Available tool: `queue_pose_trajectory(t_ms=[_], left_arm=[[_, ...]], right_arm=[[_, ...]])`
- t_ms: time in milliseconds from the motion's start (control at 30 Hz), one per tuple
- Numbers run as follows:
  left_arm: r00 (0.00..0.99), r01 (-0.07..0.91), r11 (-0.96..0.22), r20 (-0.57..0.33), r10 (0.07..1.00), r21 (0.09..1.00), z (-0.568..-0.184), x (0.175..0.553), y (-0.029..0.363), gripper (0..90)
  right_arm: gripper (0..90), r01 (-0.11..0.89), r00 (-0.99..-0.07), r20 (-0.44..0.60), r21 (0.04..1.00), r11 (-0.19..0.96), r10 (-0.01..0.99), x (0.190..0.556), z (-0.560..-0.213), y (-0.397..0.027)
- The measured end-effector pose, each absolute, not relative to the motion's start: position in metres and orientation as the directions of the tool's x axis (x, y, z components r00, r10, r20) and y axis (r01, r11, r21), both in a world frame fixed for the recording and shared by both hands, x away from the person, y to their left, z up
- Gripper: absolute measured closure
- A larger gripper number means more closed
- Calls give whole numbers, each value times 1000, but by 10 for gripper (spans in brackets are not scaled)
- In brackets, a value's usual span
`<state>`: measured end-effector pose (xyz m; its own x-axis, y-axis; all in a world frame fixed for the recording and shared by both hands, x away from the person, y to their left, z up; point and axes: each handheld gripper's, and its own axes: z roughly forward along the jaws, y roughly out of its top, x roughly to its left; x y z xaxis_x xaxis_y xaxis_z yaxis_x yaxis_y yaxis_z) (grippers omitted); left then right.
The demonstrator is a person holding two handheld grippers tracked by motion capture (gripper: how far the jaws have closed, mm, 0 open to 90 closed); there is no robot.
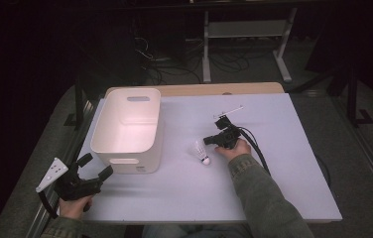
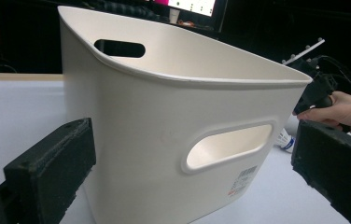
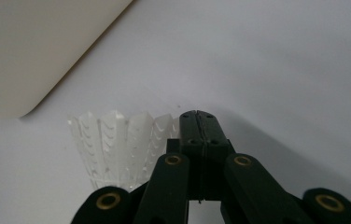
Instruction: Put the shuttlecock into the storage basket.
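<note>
**benchnoob:** How would you go about picking up that shuttlecock (image 1: 202, 152)? It's lying on the table (image 1: 283, 163), just to the left of the right gripper (image 1: 207, 140) going by the high view, cork end pointing back at the person. In the right gripper view the feather skirt (image 3: 120, 147) sits just left of the jaw tips, right alongside them. I can't tell if it's actually touching.

**tinker_lou:** The right gripper's jaws are pressed flat together with nothing in between, so they'd need to spread first. I'd guess the thing weighs next to nothing, and the skirt looks thin and springy, so squeeze hard there and it'll probably crumple or crack. I'd go for the cork, or the narrow neck just above it, since that's the stiff part. The cork's round though, so it could squirt out sideways if the pads land off-center.

**benchnoob:** And the other hand?

**tinker_lou:** The left gripper (image 1: 95, 165) has its jaws wide apart, holding nothing. The white bin (image 2: 173, 121) stands right ahead of it, near wall just past the tips, with the shuttlecock beyond the bin's far corner on its right. Light as it is, a nudge will roll it in a curve, so come straight down on it.
</note>
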<state>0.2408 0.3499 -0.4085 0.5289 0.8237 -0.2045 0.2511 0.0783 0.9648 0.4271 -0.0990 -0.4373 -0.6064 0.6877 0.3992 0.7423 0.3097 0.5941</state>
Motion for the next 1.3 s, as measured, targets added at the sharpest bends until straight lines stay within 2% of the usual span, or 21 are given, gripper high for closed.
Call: queue_pose_trajectory(t_ms=[833,1200,1300], left_arm=[[530,253,71,-200,824,965,-408,241,350,0],[530,251,73,-201,824,965,-409,241,350,0],[531,252,72,-200,823,965,-409,241,350,0]], right_arm=[[885,691,-687,386,609,389,616,413,-432,-73],[883,689,-700,411,605,400,584,408,-430,-69],[811,680,-707,409,618,395,577,404,-425,-70]])
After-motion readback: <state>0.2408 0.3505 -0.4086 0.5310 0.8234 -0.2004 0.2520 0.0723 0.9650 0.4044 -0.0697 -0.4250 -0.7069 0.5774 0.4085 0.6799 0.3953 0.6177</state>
